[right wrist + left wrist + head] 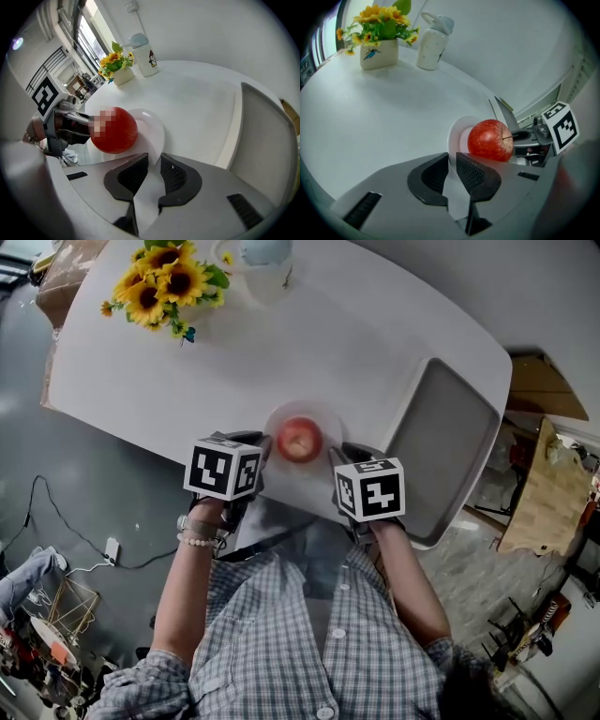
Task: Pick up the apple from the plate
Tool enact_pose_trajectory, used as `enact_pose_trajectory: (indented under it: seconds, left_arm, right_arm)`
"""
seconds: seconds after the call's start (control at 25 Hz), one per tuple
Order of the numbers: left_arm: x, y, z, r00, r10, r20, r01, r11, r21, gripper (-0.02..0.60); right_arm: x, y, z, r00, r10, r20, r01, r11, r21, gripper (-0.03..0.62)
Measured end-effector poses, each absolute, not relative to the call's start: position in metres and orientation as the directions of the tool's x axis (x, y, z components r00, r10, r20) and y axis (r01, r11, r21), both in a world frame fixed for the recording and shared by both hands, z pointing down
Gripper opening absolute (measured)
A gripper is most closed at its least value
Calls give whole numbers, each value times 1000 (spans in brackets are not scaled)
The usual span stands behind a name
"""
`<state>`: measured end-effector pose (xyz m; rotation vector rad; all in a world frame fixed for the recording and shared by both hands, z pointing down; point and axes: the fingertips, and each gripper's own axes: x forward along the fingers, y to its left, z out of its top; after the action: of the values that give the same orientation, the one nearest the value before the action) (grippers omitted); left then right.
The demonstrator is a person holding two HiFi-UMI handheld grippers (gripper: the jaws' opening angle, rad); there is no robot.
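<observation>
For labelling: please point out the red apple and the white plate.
round red apple [299, 438]: head view, its top.
round white plate [454, 135]: left gripper view, its left rim.

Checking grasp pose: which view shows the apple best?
Left gripper view: apple close, sharp, stem visible, on the plate. Right gripper view shows it partly mosaicked; head view shows it small, from above.

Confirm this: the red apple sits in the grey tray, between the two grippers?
No. The apple sits on the white plate, between the left gripper and the right gripper; the grey tray lies beside it. The head view shows this.
</observation>
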<state>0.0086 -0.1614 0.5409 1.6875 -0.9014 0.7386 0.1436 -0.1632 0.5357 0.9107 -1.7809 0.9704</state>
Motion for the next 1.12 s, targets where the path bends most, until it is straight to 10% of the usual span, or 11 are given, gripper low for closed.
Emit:
enact_pose_trajectory:
  seconds: [1.12]
  left_arm:
    - [33,-185,413,528,-613,588,-849,-372,375,11]
  right_arm:
    - [200,-182,411,-472,-620,627,-879,381,-286,46]
